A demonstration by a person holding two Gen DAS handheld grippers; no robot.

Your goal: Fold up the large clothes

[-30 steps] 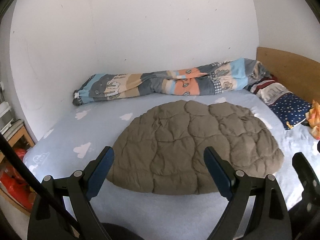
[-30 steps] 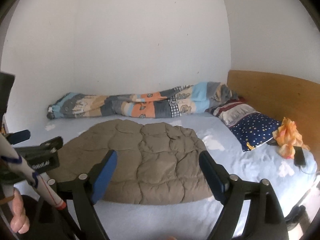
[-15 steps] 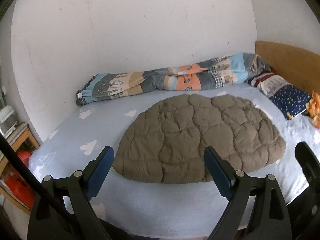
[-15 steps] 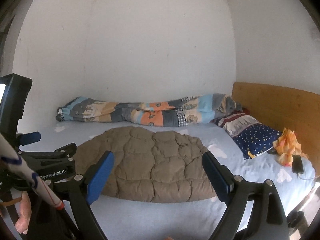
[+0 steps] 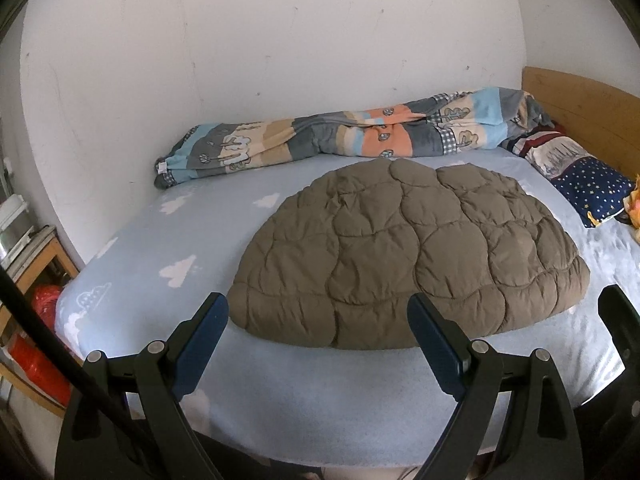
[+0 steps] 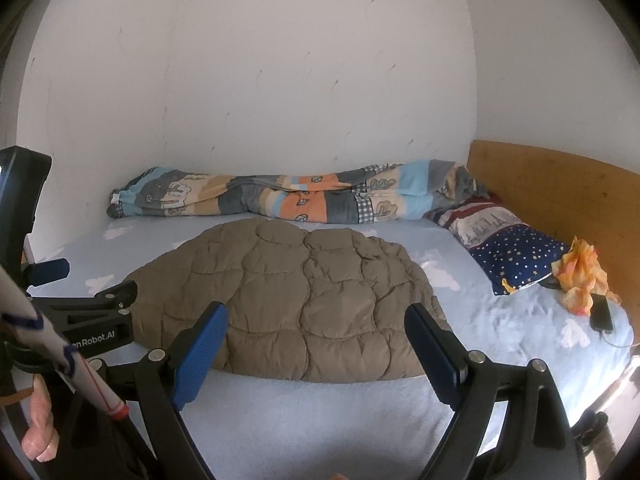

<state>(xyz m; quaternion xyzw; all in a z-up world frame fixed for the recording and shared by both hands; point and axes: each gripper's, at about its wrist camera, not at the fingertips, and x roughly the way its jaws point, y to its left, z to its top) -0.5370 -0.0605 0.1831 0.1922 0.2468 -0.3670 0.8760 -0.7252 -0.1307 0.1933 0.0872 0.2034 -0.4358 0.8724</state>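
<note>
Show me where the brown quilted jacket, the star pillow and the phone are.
brown quilted jacket (image 5: 408, 256), left wrist view, middle of its padded surface.
star pillow (image 6: 520, 256), right wrist view, centre of the dark blue starred cover.
phone (image 6: 601, 313), right wrist view, middle of its dark screen.

Soft, even daylight, sharp focus, faint shadows, strong fisheye bending, dark vignette at corners

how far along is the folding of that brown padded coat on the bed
The brown coat already lies on the blue sheet as a compact, rounded bundle, so folding looks largely done, though the layers underneath are hidden. Nothing is in hand: the left tool and right tool are open and off the fabric. Any final tidying remains.
</note>
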